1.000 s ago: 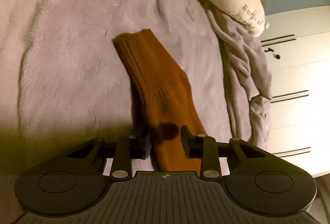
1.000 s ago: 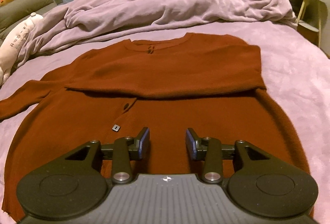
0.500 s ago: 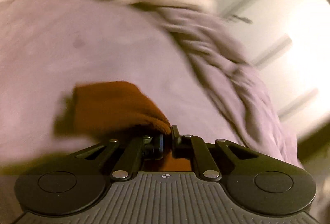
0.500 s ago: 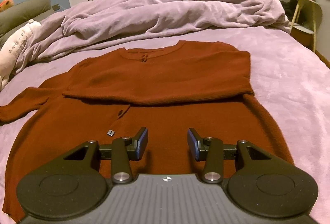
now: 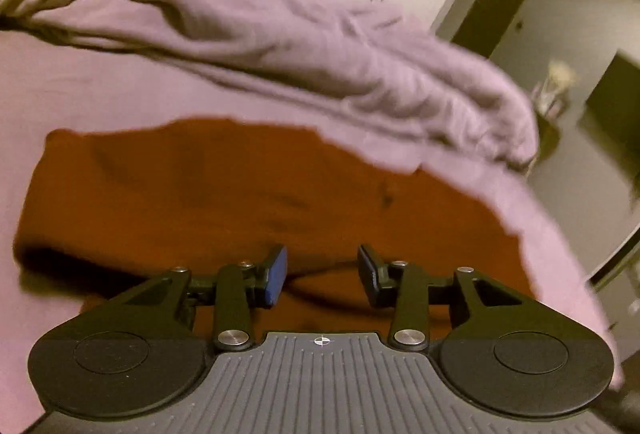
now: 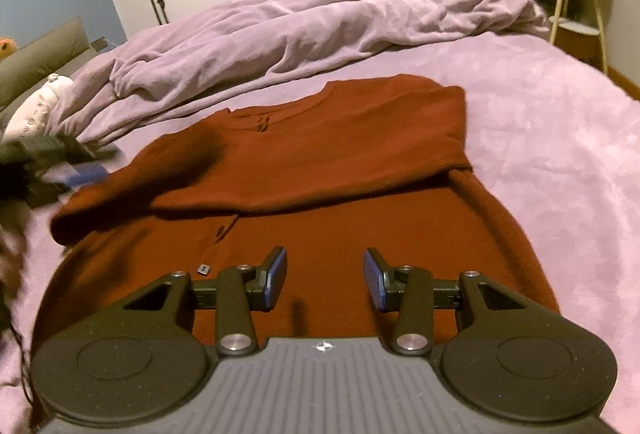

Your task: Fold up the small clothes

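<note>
From the left wrist view, the left tongs (image 5: 322,276) have just been opening and stand apart with nothing between them, likely because the sleeve was just let go. They hang over the rust-brown cardigan (image 5: 224,194) on the purple bed (image 5: 72,86).

From the right wrist view, the right tongs (image 6: 325,280) are apart and empty above the cardigan's lower part. The left sleeve (image 6: 132,190) lies folded in across the chest, which makes the cardigan narrower.
</note>
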Demonstrator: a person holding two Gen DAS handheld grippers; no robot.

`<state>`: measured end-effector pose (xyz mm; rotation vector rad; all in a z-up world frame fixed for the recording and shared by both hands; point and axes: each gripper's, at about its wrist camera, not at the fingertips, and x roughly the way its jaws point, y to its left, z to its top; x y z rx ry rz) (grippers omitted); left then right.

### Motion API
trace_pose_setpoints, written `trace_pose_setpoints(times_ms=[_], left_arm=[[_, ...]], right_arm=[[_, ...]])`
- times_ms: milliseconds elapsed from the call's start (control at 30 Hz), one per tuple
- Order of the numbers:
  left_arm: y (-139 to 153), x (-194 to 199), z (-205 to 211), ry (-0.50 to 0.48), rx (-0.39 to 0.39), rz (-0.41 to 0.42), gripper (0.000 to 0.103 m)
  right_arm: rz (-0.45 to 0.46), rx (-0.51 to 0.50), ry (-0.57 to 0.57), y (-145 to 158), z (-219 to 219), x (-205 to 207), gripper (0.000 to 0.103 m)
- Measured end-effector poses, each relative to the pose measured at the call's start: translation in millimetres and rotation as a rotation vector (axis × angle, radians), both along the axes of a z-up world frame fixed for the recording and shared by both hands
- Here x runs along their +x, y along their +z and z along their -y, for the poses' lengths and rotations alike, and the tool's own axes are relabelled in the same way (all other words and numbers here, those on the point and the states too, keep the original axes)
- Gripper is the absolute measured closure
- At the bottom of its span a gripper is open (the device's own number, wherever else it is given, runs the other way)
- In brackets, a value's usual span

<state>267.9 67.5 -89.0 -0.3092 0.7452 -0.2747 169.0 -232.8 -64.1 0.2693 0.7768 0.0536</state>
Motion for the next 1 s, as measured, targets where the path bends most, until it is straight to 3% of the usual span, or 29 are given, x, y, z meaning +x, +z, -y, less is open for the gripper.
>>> trace_pose_setpoints(times_ms=[100, 267, 333, 467, 533, 667, 767, 833, 900, 1000], left_arm=[[-9.5, -18.4, -8.9, 0.055, 0.076, -0.01, 0.05], [-25.8, -24.5, -38.5, 0.161, 0.124, -0.063, 0.044], [-32.1, -29.3, -42.6, 0.159, 0.107, -0.052, 0.043], [-39.0, -32.5, -34.0, 0.134, 0.157, 0.011, 0.035], [-40.6, -35.6, -31.5, 0.117, 0.157, 0.029, 0.026], [-42.5, -31.6, -28.5, 0.109, 0.15, 0.04, 0.024], [-42.6, -30.1, -30.7, 0.112, 0.135, 0.034, 0.024], [-41.0, -29.6, -30.9, 0.113, 0.134, 0.027, 0.024], [-39.9, -29.3, -29.3, 0.108, 0.152, 0.023, 0.024], [-35.1, -28.7, -31.9, 0.13, 0.146, 0.018, 0.024]], right_arm=[[0.002, 0.061, 0.048, 3.1, -2.5, 17.2, 0.062], [-0.012, 0.171, 0.147, 3.8, -32.5, 74.7, 0.062], [-0.033, 0.194, 0.19, -2.5, -51.1, 100.3, 0.062], [-0.122, 0.18, 0.175, -25.1, -76.0, 139.8, 0.062], [-0.128, 0.211, 0.158, -30.0, -79.5, 149.2, 0.063], [-0.131, 0.23, 0.149, -28.8, -85.4, 160.6, 0.063], [-0.162, 0.275, 0.106, -35.4, -81.3, 172.1, 0.073], [-0.191, 0.345, 0.076, -41.5, -76.3, 178.5, 0.095], [-0.198, 0.375, 0.062, -44.6, -73.3, 180.0, 0.097], [-0.09, 0.274, 0.072, -24.4, -73.2, 165.6, 0.098]])
